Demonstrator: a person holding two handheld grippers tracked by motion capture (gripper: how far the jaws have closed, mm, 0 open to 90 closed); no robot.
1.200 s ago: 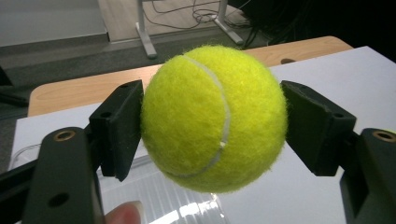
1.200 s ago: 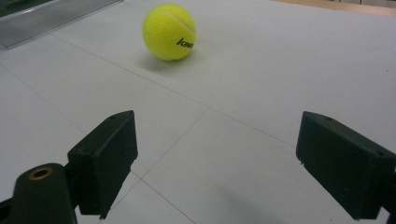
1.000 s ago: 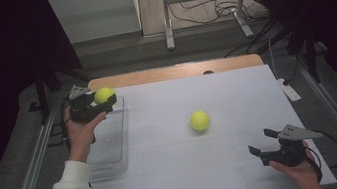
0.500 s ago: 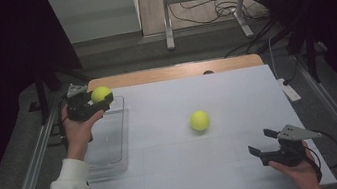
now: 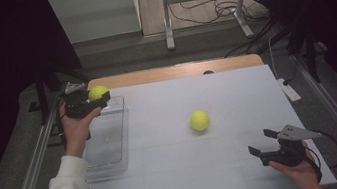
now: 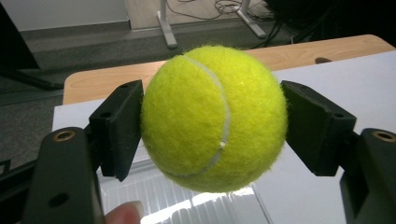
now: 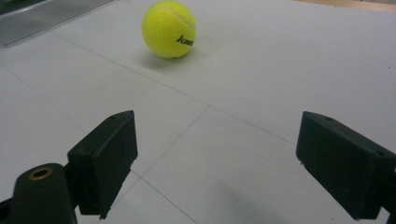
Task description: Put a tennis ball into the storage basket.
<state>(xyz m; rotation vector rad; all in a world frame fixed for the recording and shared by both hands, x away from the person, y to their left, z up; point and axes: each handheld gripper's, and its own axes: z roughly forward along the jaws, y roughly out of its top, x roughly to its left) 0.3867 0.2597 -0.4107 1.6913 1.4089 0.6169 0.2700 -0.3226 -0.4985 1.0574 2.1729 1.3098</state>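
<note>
Up close, the left gripper (image 6: pixel 212 121) clamps a fuzzy yellow tennis ball (image 6: pixel 214 117) between its jaws, above a clear plastic tray (image 5: pixel 108 144). The right gripper (image 7: pixel 219 163) rests low, jaws wide, with a second lettered yellow tennis ball (image 7: pixel 169 29) well ahead of them.

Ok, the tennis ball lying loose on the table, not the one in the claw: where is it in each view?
High view: loose tennis ball at mid-table, right of the clear tray.
Right gripper view: upper left, ahead of the open right claw.
Left gripper view: not visible; the yellow ball there is the gripped ball.
Shared landmark: the clear tray, also at top left in the right gripper view.
</note>
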